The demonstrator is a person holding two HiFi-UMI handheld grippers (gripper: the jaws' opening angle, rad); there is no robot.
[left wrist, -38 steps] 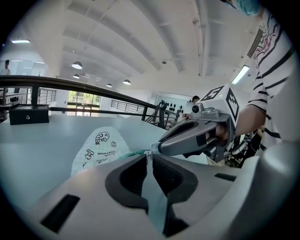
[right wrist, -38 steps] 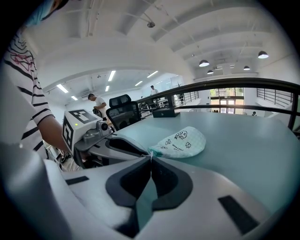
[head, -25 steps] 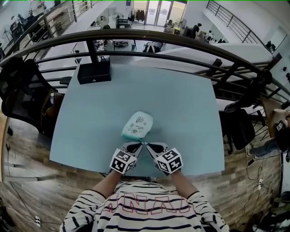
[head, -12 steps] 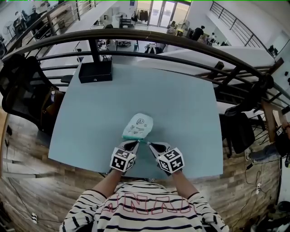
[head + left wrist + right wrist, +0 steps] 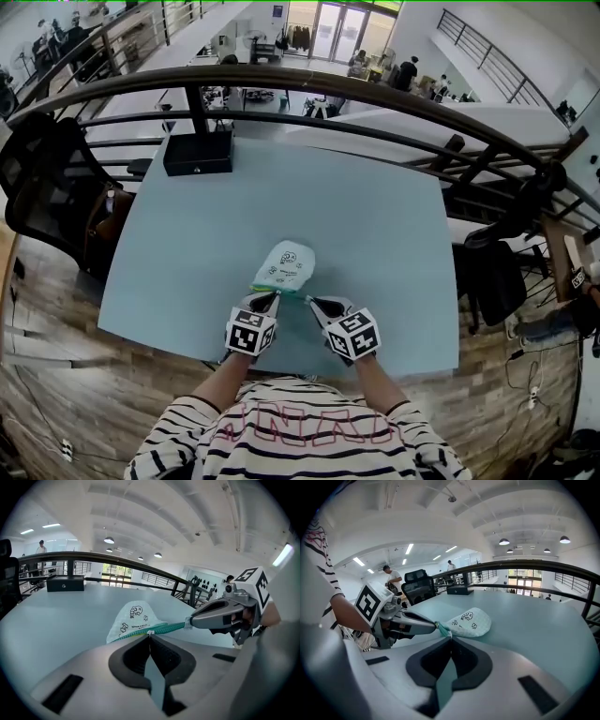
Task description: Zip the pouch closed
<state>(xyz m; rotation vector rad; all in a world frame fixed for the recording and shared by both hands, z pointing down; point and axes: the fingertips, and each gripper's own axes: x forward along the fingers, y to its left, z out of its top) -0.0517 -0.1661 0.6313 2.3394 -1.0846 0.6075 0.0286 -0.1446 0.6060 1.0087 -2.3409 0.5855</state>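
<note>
Two tools pressed shut on pouch point(image 5: 286, 262): L tool point(image 5: 277, 294) pinches its teal zip edge, R tool point(image 5: 310, 300) its zip end. Pouch lies on tabletop point(image 5: 375, 216), mid near edge.

No print reads clearly: the pouch point(image 5: 285, 265) bears small drawings and lettering too tiny to read.

So the table point(image 5: 375, 216) is a pale blue-green slab with a plain top, filling the middle of the head view. Only two things sit on it. A black box point(image 5: 198, 153) is up at the far left corner, right by the edge. A small white pouch point(image 5: 286, 262) with little cartoon prints and a teal zip edge lies lower centre, near the front edge, well apart from the box.
</note>
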